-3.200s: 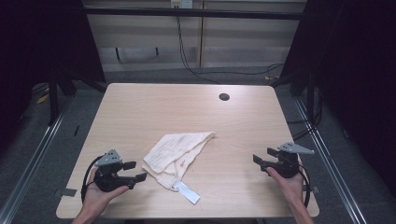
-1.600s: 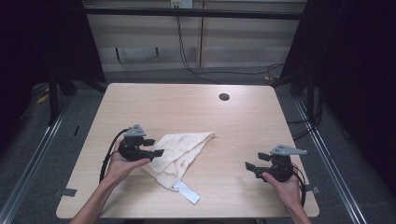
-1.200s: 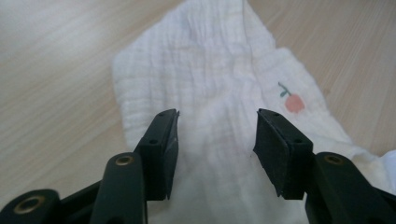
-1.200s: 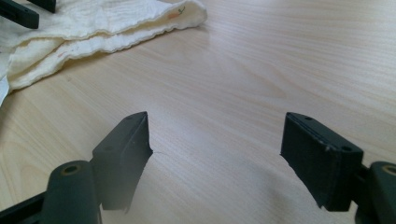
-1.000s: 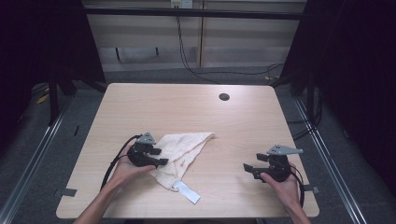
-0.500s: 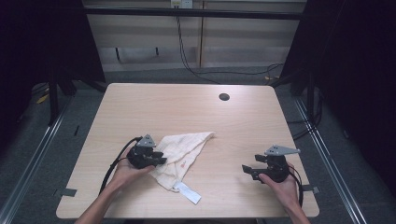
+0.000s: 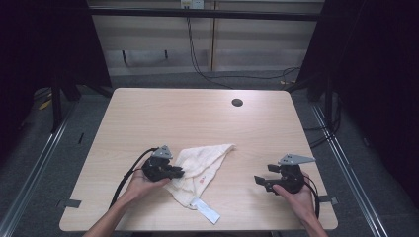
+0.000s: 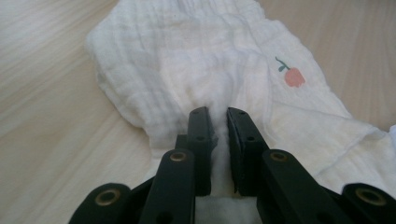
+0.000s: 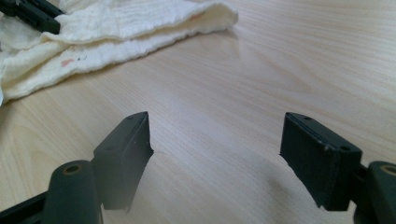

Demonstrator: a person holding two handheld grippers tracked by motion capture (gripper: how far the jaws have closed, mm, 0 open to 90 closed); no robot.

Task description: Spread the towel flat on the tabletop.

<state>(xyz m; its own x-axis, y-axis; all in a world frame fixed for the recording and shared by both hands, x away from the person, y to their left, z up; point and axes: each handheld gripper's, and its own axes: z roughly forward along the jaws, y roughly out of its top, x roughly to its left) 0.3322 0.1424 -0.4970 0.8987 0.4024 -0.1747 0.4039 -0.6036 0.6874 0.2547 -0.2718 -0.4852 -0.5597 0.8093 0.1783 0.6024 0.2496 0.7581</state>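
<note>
Left tongs (image 8: 219, 119) had just been closing, their two black jaws drawn to a narrow gap with a fold of the white cloth (image 8: 196, 60) pinched between them. In the left gripper view, fabric bunched up in the slot between the pads, and a small pink flower print (image 8: 293, 76) lay on the cloth to the right of the jaws. From the high view, the left tongs (image 7: 179, 172) lay low over the cloth's left edge, pointing right, with the left hand (image 7: 141, 183) wrapped round the body from the near side and the forearm running in from the table's near edge; a black cable looped off to the left.

Right tongs (image 9: 215, 140) stood wide open, with bare wood between the jaws and nothing held or touched. In the high view, the right tongs (image 7: 262, 180) sat at the near right of the table (image 7: 197, 118), well apart from the cloth and pointing left towards it, the right hand (image 7: 296, 195) gripping from behind.

The cloth (image 7: 202, 170) lay crumpled near the middle of the table's near half, one corner reaching far and right, with a white tag (image 7: 205, 211) trailing towards the near edge.
</note>
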